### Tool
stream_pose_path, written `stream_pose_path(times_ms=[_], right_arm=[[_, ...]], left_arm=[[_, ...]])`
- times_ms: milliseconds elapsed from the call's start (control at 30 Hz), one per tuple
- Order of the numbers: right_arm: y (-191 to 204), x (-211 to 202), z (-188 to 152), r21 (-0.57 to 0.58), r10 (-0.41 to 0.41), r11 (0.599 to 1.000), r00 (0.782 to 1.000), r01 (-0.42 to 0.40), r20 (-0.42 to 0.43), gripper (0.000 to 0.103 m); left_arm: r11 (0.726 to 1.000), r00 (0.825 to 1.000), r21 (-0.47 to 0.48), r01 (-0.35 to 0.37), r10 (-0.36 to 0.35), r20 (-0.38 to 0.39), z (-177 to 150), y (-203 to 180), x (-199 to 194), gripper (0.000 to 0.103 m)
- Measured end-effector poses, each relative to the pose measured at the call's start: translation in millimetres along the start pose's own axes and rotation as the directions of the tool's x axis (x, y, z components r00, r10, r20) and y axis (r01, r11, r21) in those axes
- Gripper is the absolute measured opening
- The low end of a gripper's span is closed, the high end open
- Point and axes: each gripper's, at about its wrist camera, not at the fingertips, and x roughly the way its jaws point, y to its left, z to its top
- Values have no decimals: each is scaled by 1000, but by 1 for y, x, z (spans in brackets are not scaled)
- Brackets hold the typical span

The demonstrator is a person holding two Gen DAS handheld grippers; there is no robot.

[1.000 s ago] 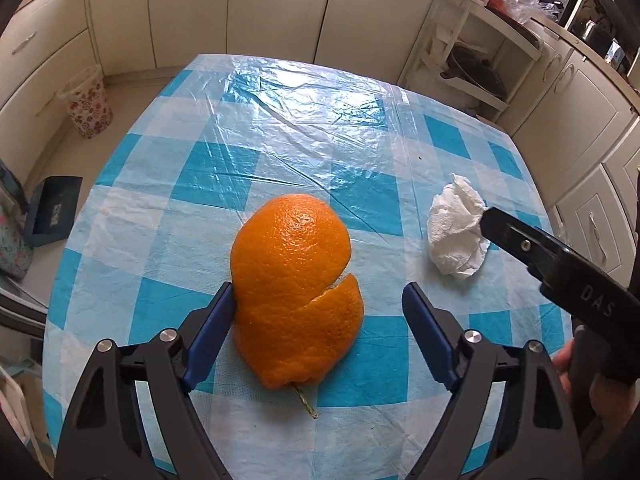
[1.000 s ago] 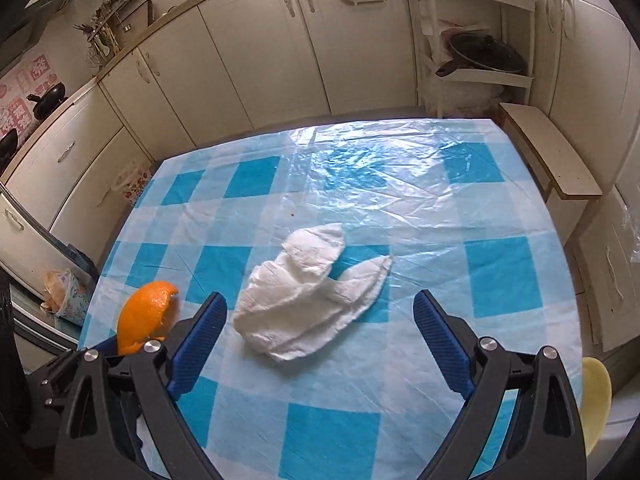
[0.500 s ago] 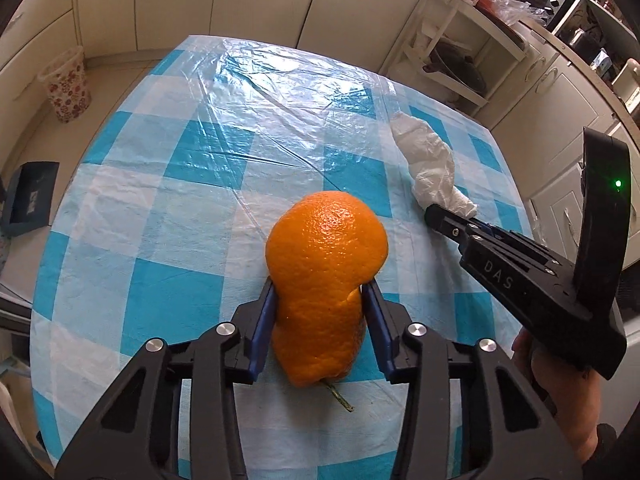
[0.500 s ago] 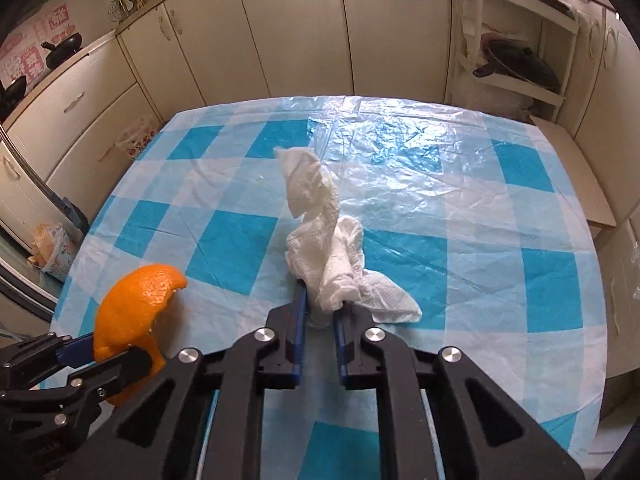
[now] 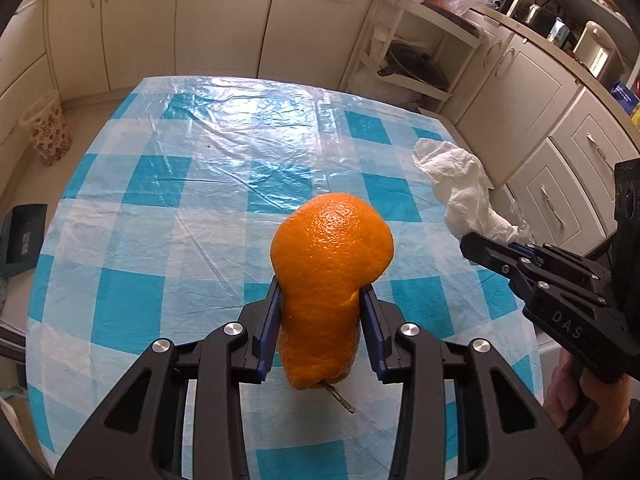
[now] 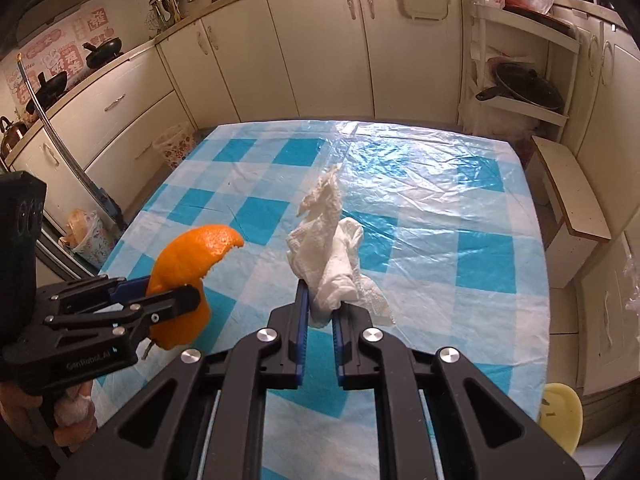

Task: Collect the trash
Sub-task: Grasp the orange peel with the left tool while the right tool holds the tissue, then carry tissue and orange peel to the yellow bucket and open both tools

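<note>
1. The left gripper [image 5: 320, 312], wide open around the orange peel [image 5: 328, 280] a second ago, now clamps it; its jaws are closing a little more on the rind.
2. The right gripper [image 6: 320, 320], also open then, now pinches the crumpled paper towel [image 6: 332, 256].
3. Both scraps are lifted above the checked table [image 5: 160, 216], peel left of towel.
4. Judgement: 2 pickups done; next comes carrying them to a bin, perhaps the floral basket [image 5: 46, 128] beside the table.

Left tongs [image 5: 320, 320] closing on orange peel [image 5: 328, 280], crumpled tissue [image 5: 460, 184] in right tongs [image 5: 484, 250], above checkered tablecloth [image 5: 160, 220].
</note>
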Motion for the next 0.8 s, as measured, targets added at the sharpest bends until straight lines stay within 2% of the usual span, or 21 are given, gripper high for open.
stream_pose_path(times_ms=[133,300,433,500,633,800], right_arm=[[-38,-33,-9,25,-65,998,997,64,36,12],[-118,-80,-38,158,-186,971,982,179,33,12],[-178,-89,-78,248,-255,931,964,267,-80,12],[-200,-83,-99,267,-256,919,954,290,-154,12],[-221,-61,-132,244,-236,920,930,307,-282,12],[-236,-47,-155,228,-200,929,913,293,-356,14]], left_arm=[[997,999,61,40,-41,25,-2,-26,-4,35],[986,992,125,113,-119,36,-4,-72,-3,35],[969,983,171,178,-184,19,-11,-118,0,35],[957,977,200,208,-214,6,-17,-144,2,35],[932,962,241,271,-269,-43,-35,-199,12,35],[922,940,187,339,-324,-106,-57,-249,40,35]])
